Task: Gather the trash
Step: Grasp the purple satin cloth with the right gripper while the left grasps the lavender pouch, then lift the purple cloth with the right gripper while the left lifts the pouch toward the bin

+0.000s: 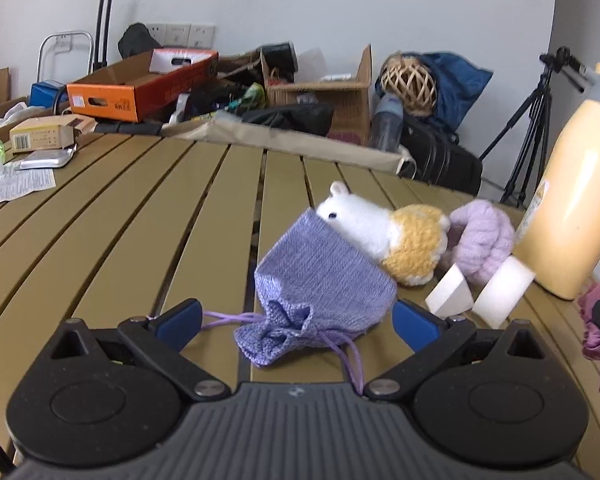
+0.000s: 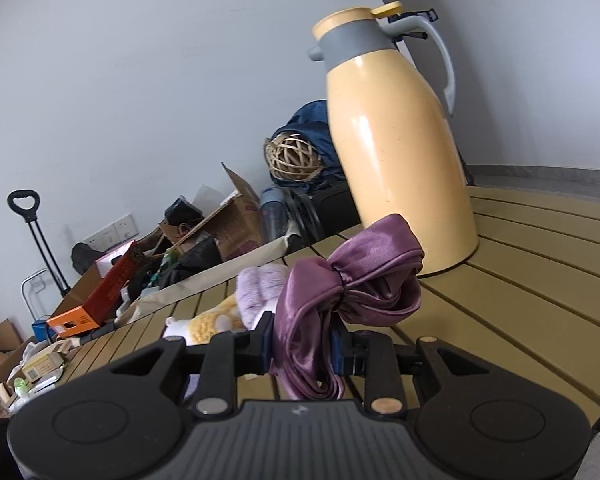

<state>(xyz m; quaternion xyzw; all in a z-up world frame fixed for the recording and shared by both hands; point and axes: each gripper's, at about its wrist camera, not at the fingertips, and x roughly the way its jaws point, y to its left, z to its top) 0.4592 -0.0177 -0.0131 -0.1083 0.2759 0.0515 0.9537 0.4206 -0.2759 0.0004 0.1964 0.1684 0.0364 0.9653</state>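
**Q:** Broadly, what does each tool hold, and where do the collectable items lie?

**A:** Right gripper (image 2: pixel 302 346): jaws drawn narrow and clamped on the purple satin scrunchie (image 2: pixel 352 280), which is lifted off the slatted table (image 1: pixel 140 208). Left gripper (image 1: pixel 296 320): jaws spread wide, holding nothing, with the lilac knitted pouch (image 1: pixel 320 280) lying between the blue pads (image 1: pixel 414 324); no pad visibly presses the knit. Pouch, plush toy (image 1: pixel 380 236), fluffy lilac ring (image 1: pixel 484 240) and two white foam blocks (image 1: pixel 504 292) cluster toward the table's right edge, beside the yellow thermos jug (image 2: pixel 396 152).

**Q:** How is the step in hand best carried out?

**A:** Judged from the task, the pouch is the next pickup. Centre the wide jaws on its gathered neck, where the fabric bunches, and close there rather than on the flat body. The toy's head rests against the pouch's far end, so a low, slow lift should part them. Keep the satin away from the jug.

**Q:** What cannot be made out?

**A:** No bin or bag for the trash appears in either view. Whether the pouch is empty is unknowable. The drawstring (image 1: pixel 228 318) runs to the left pad and under the tool, its end hidden. The jug is cropped in the left view. Which items count as trash is unclear.
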